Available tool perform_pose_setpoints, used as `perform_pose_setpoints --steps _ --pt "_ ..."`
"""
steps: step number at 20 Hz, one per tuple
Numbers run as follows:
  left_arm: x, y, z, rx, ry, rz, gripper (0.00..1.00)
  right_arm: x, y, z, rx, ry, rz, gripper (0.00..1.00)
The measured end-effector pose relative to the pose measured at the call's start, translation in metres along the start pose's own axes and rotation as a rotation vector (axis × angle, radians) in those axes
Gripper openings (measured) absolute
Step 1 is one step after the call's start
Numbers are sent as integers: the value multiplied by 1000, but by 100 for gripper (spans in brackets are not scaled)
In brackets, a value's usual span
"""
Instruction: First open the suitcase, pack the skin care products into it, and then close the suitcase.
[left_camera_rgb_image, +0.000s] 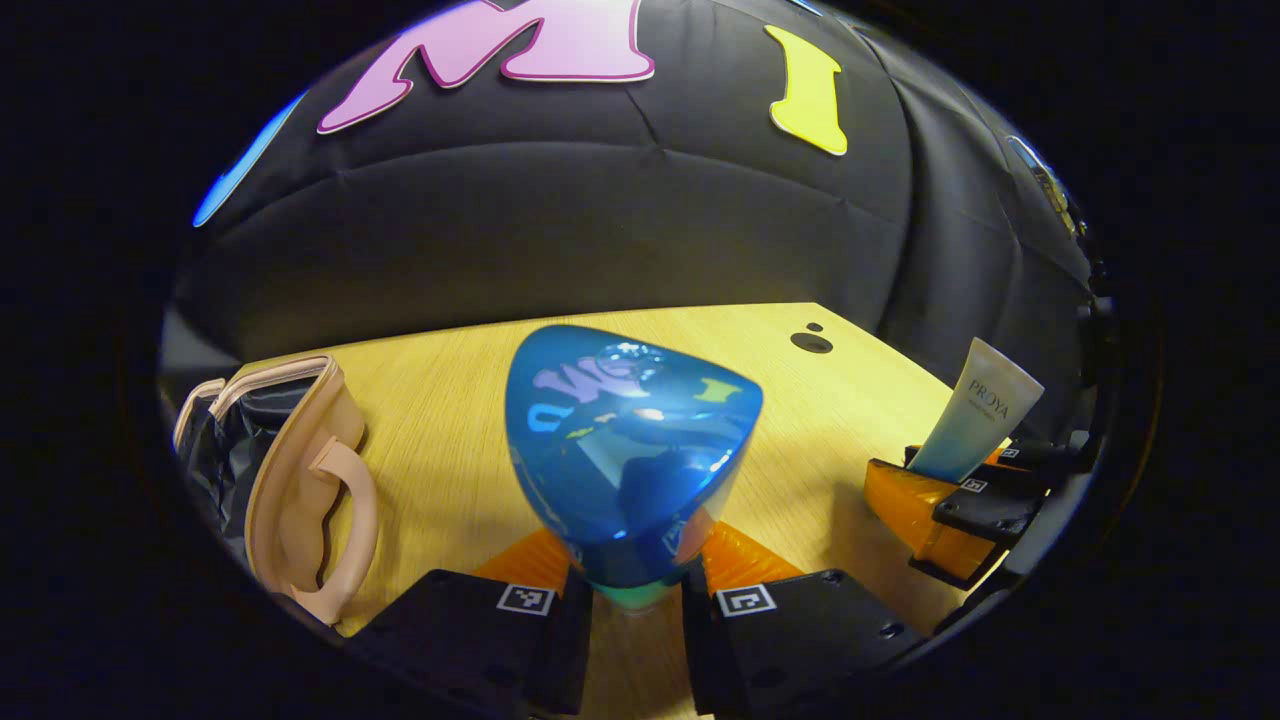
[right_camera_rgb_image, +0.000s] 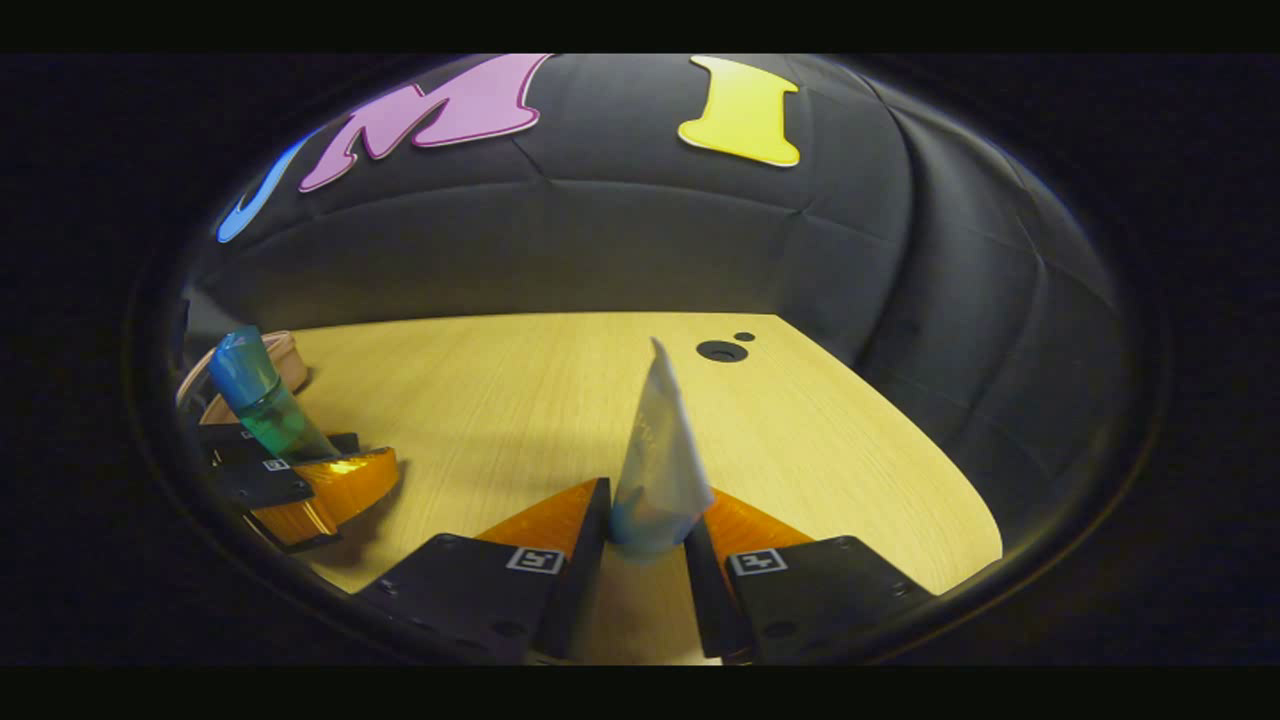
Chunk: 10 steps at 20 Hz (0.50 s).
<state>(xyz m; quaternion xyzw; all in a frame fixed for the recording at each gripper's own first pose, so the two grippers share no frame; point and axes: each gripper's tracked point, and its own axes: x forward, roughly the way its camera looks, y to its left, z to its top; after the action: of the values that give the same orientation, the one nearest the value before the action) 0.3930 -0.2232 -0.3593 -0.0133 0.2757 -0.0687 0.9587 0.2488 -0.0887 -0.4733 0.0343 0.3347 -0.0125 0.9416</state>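
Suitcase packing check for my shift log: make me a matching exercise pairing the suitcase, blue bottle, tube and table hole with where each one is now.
Things:
1. blue bottle
2. tube
3. suitcase
4. hole

Places:
A. open on the table, bottle's side
B. in the table, far edge
C. in the left tool
D. in the right tool

Pairs: 1-C, 2-D, 3-A, 4-B

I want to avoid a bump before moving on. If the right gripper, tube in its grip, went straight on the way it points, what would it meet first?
Likely nothing on the table: ahead of the right gripper and its tube lies bare wood, then the booth wall, though depth is unclear.
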Motion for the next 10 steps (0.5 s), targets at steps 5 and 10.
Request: perform_pose_setpoints --steps 5,10 --pt "-10 10 6 -23 -18 -6 44 -8 6 3 -24 -12 32 37" --pt "-49 28 38 -65 -84 -9 43 -41 35 43 -39 -104 94 37"
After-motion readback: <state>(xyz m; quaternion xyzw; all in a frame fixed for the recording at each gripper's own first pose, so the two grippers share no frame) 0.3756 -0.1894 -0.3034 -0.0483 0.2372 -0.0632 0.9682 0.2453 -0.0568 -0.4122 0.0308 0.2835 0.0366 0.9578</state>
